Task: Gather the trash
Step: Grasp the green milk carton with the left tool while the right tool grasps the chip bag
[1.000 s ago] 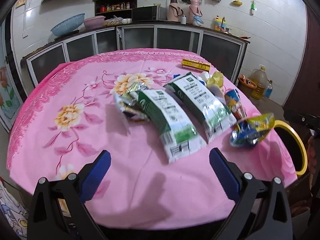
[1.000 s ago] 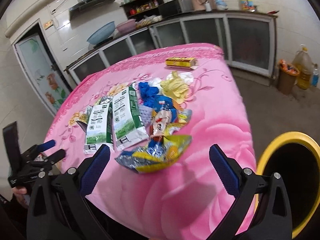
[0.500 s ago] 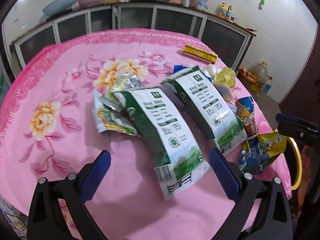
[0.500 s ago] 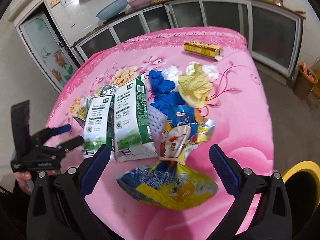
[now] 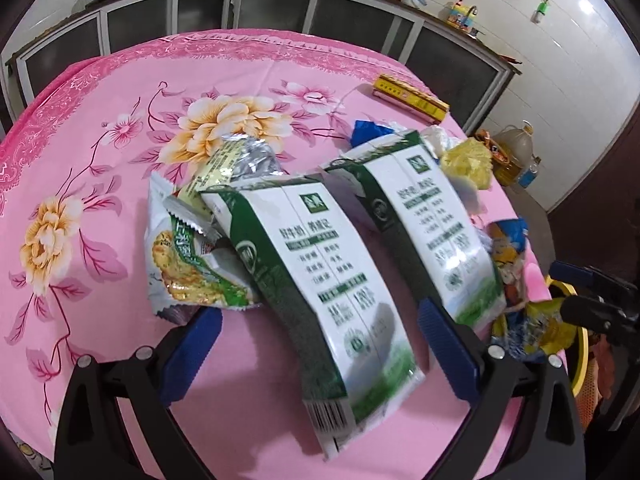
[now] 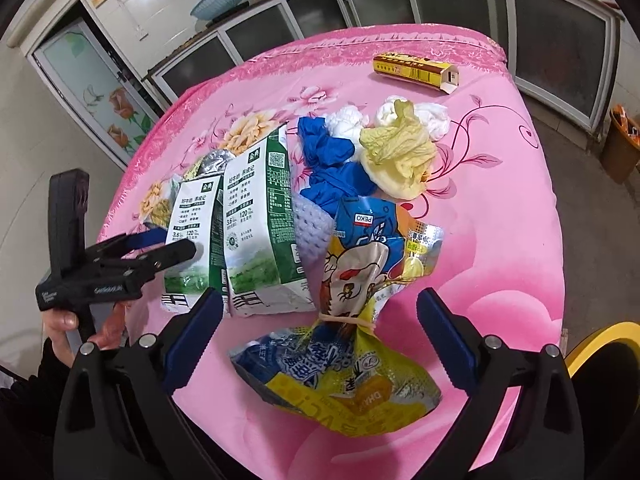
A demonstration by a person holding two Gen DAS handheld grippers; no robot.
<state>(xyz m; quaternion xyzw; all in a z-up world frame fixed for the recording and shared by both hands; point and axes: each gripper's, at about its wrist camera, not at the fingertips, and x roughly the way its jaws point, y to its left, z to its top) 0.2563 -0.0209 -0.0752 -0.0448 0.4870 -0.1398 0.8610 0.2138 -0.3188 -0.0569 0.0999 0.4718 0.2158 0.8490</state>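
Trash lies on the pink flowered tablecloth [image 5: 120,92]. My left gripper [image 5: 318,316] is open, its fingers either side of the near end of a green-and-white milk carton [image 5: 320,280]. A second carton [image 5: 432,216] lies to its right and a snack wrapper [image 5: 188,256] to its left. My right gripper [image 6: 318,320] is open, straddling a blue-and-yellow snack bag [image 6: 340,380] tied to a cartoon bag [image 6: 364,256]. Both cartons [image 6: 256,220] show in the right wrist view, with the left gripper [image 6: 160,252] beside them.
Blue glove [image 6: 328,160], cabbage leaf [image 6: 400,152], white tissues [image 6: 348,120] and a yellow box [image 6: 416,70] lie farther back. A yellow-rimmed bin [image 6: 600,340] stands off the table's right edge. Kitchen cabinets [image 5: 280,4] run behind.
Both grippers have moved forward and down toward the trash. The left now straddles the near carton, the right straddles the blue-and-yellow bag. Both stay open.
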